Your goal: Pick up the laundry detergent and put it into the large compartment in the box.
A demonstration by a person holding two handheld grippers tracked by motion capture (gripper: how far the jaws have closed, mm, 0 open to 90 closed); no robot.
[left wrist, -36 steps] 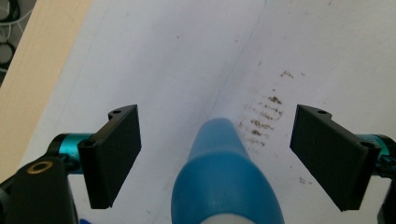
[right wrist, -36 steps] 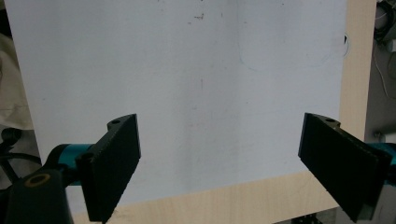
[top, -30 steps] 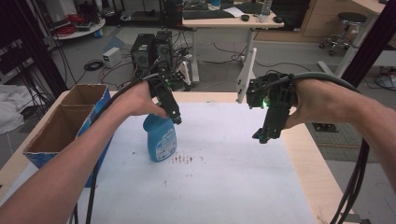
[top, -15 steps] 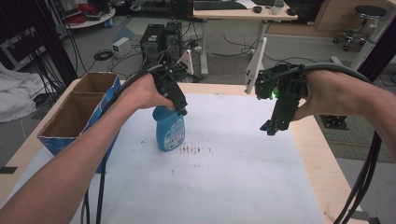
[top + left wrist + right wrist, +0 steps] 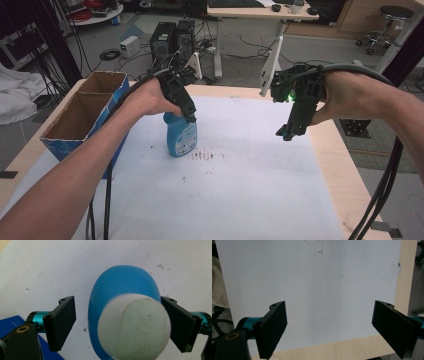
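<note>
A blue bottle [image 5: 125, 290] with a white cap [image 5: 134, 326] stands between the left gripper's [image 5: 117, 326] spread fingers [image 5: 61, 322] above white paper [image 5: 50, 270].

Blue bottle [image 5: 180, 137] top hidden in the high view behind the left hand-held gripper [image 5: 189, 117]. Bottle label print too small to read. In the left gripper view, white cap [image 5: 133, 327] blurred and cut off by the bottom edge. Cardboard box [image 5: 82, 117] contents out of sight.

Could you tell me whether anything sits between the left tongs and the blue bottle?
Nothing visible does. The left tongs are open around the blue bottle, one jaw on each side of it, with bare white sheet in the gap at the left jaw.
</note>
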